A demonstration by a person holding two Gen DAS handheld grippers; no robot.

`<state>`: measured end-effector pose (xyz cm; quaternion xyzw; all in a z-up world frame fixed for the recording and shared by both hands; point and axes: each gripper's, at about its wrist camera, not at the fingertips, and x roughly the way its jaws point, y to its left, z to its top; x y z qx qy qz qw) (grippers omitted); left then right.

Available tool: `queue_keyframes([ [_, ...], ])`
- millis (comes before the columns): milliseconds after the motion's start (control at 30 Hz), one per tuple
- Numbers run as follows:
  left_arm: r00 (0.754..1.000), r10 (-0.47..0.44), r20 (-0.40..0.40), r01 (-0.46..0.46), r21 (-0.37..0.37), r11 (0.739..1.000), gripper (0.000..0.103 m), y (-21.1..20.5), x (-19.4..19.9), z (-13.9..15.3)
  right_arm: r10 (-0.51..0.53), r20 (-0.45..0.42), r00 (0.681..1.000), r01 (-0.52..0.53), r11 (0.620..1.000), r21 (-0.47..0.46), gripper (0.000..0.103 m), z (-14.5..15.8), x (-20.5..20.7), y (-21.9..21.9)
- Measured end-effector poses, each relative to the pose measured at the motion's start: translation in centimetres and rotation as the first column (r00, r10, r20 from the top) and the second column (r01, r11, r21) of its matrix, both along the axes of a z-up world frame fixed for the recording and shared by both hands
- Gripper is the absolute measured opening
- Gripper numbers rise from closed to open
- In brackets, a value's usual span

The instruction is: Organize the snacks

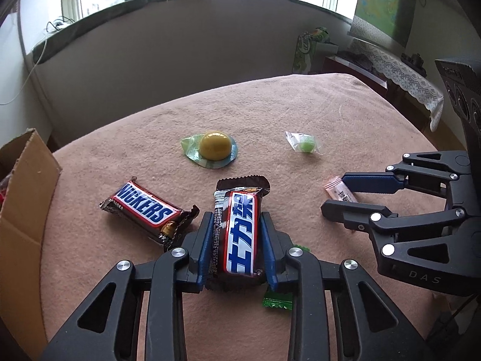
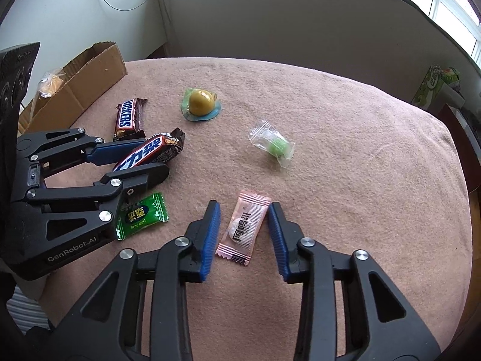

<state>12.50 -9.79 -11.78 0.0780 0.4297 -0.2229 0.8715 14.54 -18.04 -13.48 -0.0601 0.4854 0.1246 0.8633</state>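
The left gripper (image 1: 237, 242) has its fingers clamped on a bar (image 1: 239, 234) low on the pink surface (image 1: 300, 114); the bar's long axis runs along the fingers, pointing away. The right gripper (image 2: 244, 234) fingers straddle a pink sachet (image 2: 244, 228), apart, not pressing. The slick sachet could squirt out or tilt; the bar may drag the green candy (image 2: 141, 216) beside it

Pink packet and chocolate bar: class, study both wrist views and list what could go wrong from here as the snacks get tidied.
1. The pink packet lies flat on the cloth between the open pads of the right hand-held gripper; they may pinch cloth or slide off.
2. The green sweet sits partly beneath the left hand-held gripper, which grips the chocolate bar; lifting might drag the sweet along.
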Motion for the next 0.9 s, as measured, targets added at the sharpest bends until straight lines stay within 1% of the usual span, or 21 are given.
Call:
queue_keyframes([
  [33,1.0,0.009,-0.004,-0.009,-0.009,1.0,0.028,0.2,0.1,0.0,0.003,0.0,1.0,-0.003,1.0,-0.003,0.022,0.0,0.0,0.0],
  [233,0.999,0.034,-0.006,-0.034,-0.028,0.999,0.028,0.8,-0.1,0.1,0.0,-0.004,1.0,0.0,0.999,0.034,0.021,0.2,-0.4,-1.1],
  [433,0.999,0.043,-0.003,-0.043,-0.051,0.998,0.028,1.0,-0.7,0.7,-0.011,0.013,1.0,0.01,0.998,0.055,0.021,0.9,-0.9,-1.9],
  [667,0.999,0.048,0.019,-0.046,-0.106,0.993,0.028,1.5,-2.0,2.5,-0.016,0.057,0.998,0.012,0.997,0.077,0.021,2.8,-1.9,-2.7],
  [900,0.994,0.089,0.057,-0.08,-0.151,0.985,0.028,2.5,-2.9,4.8,-0.009,0.113,0.994,-0.002,0.995,0.096,0.021,5.6,-2.3,-2.4],
])
